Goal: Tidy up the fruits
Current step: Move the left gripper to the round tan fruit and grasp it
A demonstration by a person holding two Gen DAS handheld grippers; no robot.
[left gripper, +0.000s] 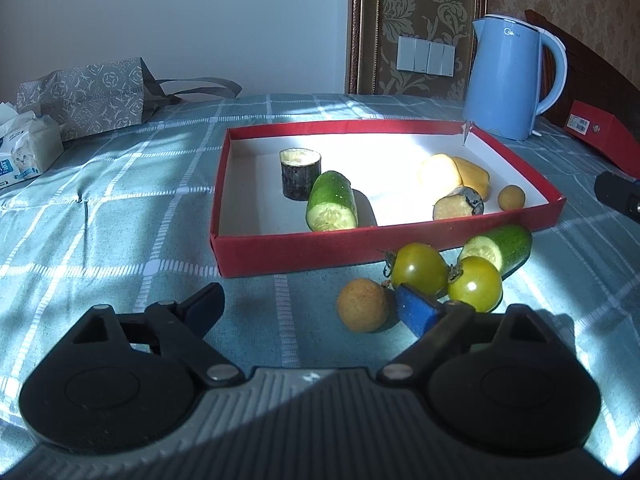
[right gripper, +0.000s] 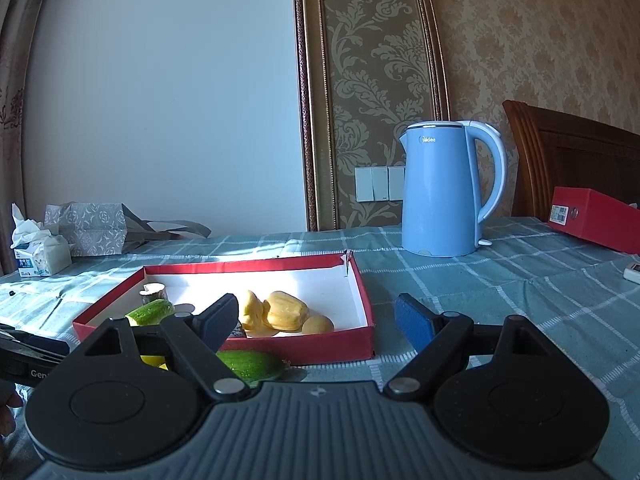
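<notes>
Both tongs, left (left gripper: 312,304) and right (right gripper: 320,318), wide apart, empty, above smooth round tomatoes (left gripper: 418,268).

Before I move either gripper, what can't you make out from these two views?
- Right wrist view: the green tomatoes and the brown round fruit outside the red tray are hidden behind the right gripper.
- Left wrist view: the right gripper is cut off by the picture's edge.
</notes>
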